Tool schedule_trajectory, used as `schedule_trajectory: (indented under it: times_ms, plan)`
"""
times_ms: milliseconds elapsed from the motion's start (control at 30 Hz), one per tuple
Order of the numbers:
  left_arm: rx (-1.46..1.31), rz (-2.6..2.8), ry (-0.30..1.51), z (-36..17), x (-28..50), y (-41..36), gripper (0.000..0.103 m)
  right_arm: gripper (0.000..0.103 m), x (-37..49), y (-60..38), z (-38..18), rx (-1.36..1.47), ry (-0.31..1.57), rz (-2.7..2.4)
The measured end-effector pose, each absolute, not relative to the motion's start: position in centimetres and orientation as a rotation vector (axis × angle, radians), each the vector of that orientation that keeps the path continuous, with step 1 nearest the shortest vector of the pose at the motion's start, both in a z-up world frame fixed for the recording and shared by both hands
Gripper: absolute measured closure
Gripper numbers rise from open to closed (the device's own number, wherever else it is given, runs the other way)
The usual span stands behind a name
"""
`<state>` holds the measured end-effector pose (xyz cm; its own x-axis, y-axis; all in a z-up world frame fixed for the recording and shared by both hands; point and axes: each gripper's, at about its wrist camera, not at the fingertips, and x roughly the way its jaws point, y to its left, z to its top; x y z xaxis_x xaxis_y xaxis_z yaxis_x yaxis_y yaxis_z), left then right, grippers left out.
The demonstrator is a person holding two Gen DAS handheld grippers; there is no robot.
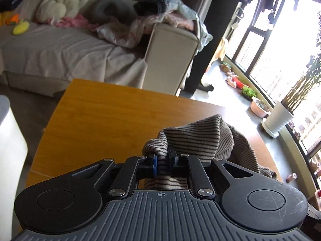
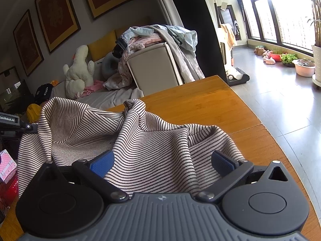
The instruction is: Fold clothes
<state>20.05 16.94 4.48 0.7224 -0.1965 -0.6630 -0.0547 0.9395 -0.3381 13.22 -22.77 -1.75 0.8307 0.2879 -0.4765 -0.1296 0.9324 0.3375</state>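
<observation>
Left gripper clamped on bunched edge of striped garment; right gripper jaws apart, cloth between, ungripped. Garment heaped on worktop, 6 o'clock side. Advice: pinch matching edge, tension evenly before folding

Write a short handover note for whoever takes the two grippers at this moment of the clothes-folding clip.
Left gripper: jaws shut on a bunched edge of the striped top, lifted a little off the wooden table.
Right gripper: jaws wide open, the fabric lying between them, nothing gripped.
Things: the striped top sits crumpled at the near part of the table. More clothes are piled on the sofa arm behind.
Done: one edge picked up; no fold made.
Left: grip with the right, spread the garment flat, fold it, then probably fetch from the pile.
</observation>
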Motion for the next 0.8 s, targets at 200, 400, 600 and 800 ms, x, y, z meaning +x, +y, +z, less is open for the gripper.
schedule_trajectory:
  times_ms: [200, 400, 600, 800]
  plan:
    - [-0.445, -0.145, 0.886, 1.9, 20.1, 19.8, 0.061, 0.020, 13.0, -21.1, 0.0, 0.111, 0.518, 0.207]
    - [-0.263, -0.245, 0.785, 6.1, 16.9, 19.1, 0.015, 0.025, 14.3, -17.2, 3.3, -0.042, 0.489, 0.311]
    - [-0.113, -0.233, 0.643, 8.5, 17.7, 14.8, 0.009, 0.031, 20.2, -13.4, -0.1, -0.117, 0.604, 0.310]
    - [0.134, -0.248, 0.641, 4.7, 22.9, 7.2, 0.009, 0.097, 22.2, -15.1, 2.1, -0.185, 0.566, 0.301]
